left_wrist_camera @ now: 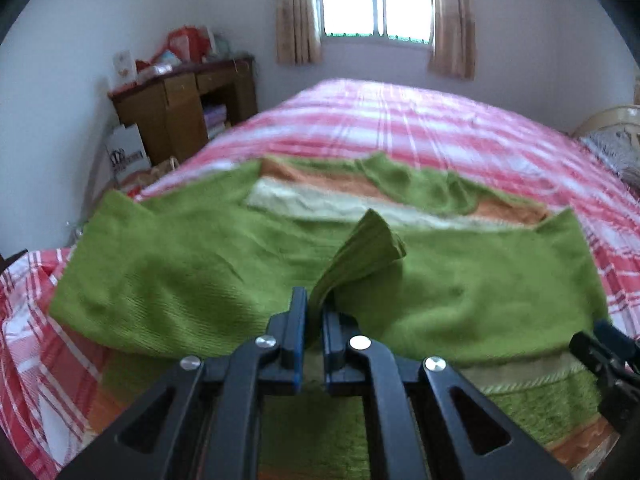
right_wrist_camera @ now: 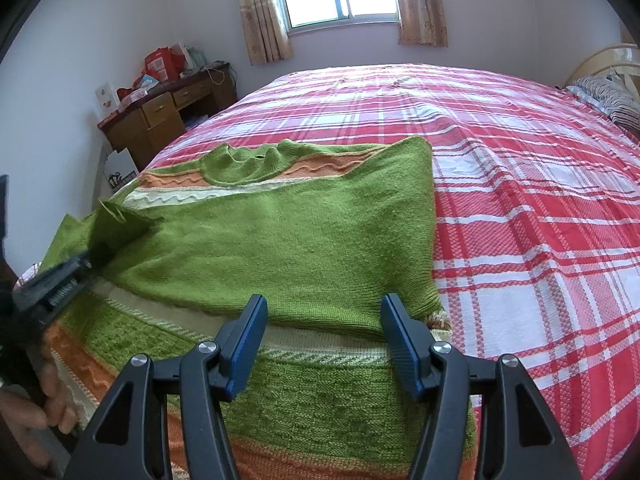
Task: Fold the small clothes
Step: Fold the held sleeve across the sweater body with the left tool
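Note:
A green knit sweater [left_wrist_camera: 180,264] with orange and cream stripes lies spread on the plaid bed [left_wrist_camera: 400,120]. Both sleeves are folded in across its body. My left gripper [left_wrist_camera: 314,300] is shut on the ribbed green cuff [left_wrist_camera: 368,248] of one sleeve, which stands up from the jaws. In the right wrist view the same left gripper [right_wrist_camera: 94,258] shows blurred at the sweater's [right_wrist_camera: 280,240] left edge, with the cuff [right_wrist_camera: 112,216] in it. My right gripper [right_wrist_camera: 324,308] hangs open over the sweater's lower half, nothing between its blue pads [right_wrist_camera: 248,344]. Its tip [left_wrist_camera: 600,344] shows at the right edge of the left wrist view.
The red and white plaid bedspread [right_wrist_camera: 520,200] stretches far to the right and back. A wooden desk [right_wrist_camera: 160,112] with clutter stands against the left wall. A striped pillow [right_wrist_camera: 612,100] lies at the headboard on the right. A person's hand [right_wrist_camera: 24,412] grips the left tool.

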{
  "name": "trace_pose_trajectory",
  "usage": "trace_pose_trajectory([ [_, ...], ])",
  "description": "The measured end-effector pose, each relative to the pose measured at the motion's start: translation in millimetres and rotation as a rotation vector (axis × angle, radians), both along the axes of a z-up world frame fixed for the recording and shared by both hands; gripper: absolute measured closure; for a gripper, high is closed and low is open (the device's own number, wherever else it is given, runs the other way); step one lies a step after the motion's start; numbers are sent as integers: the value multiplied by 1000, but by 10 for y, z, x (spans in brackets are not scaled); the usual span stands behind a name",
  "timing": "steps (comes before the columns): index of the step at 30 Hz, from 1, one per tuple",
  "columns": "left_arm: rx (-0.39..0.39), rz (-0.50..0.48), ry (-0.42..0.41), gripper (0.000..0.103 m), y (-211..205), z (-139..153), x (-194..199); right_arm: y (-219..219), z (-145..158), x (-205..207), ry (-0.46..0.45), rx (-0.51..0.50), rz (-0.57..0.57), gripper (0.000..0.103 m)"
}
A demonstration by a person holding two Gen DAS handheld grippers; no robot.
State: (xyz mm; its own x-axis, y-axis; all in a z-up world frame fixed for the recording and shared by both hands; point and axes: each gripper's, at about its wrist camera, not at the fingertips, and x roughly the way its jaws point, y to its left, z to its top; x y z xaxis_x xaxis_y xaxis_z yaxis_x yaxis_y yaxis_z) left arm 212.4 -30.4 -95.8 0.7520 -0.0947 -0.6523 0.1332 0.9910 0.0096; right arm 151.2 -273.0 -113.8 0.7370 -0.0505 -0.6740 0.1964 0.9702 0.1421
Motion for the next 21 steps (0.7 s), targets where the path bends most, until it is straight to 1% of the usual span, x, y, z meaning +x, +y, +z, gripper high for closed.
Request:
trace_pose_trajectory([
  [3,9,-16,28,86,-11,37,30,2,-2,-2,1,-1,0,43],
  [4,7,-31,40,77,-8,27,-15,2,-3,-2,3,-3,0,43],
  [5,-8,-46,51,60,29,34,-50,1,-3,0,4,-3,0,42],
  [6,-29,-50,59,50,88,42,-91,-1,-4,0,6,-3,2,42],
  [7,-52,-41,57,32,160,37,-143,-2,-2,5,8,-3,4,41],
  [8,-79,-16,39,28,290,57,-220,-1,0,10,12,-4,5,41],
  [10,-97,31,6,28,454,42,-295,-3,10,20,16,-2,6,41],
  [13,-62,120,-29,28,678,-27,-355,8,127,4,-15,47,-9,41],
  [15,-49,172,-21,28,792,-131,-346,95,278,34,-66,172,34,41],
  [16,-64,194,5,28,848,-209,-319,148,312,70,-71,207,56,41],
  [17,-105,198,22,27,896,-259,-304,250,347,170,-64,254,97,41],
  [18,-123,196,5,27,911,-247,-319,362,356,293,-50,288,135,41],
  [20,-127,175,1,17,867,-252,-335,559,326,522,-21,319,193,41],
  [21,-123,164,-1,15,834,-269,-340,687,298,660,-5,307,213,41],
])
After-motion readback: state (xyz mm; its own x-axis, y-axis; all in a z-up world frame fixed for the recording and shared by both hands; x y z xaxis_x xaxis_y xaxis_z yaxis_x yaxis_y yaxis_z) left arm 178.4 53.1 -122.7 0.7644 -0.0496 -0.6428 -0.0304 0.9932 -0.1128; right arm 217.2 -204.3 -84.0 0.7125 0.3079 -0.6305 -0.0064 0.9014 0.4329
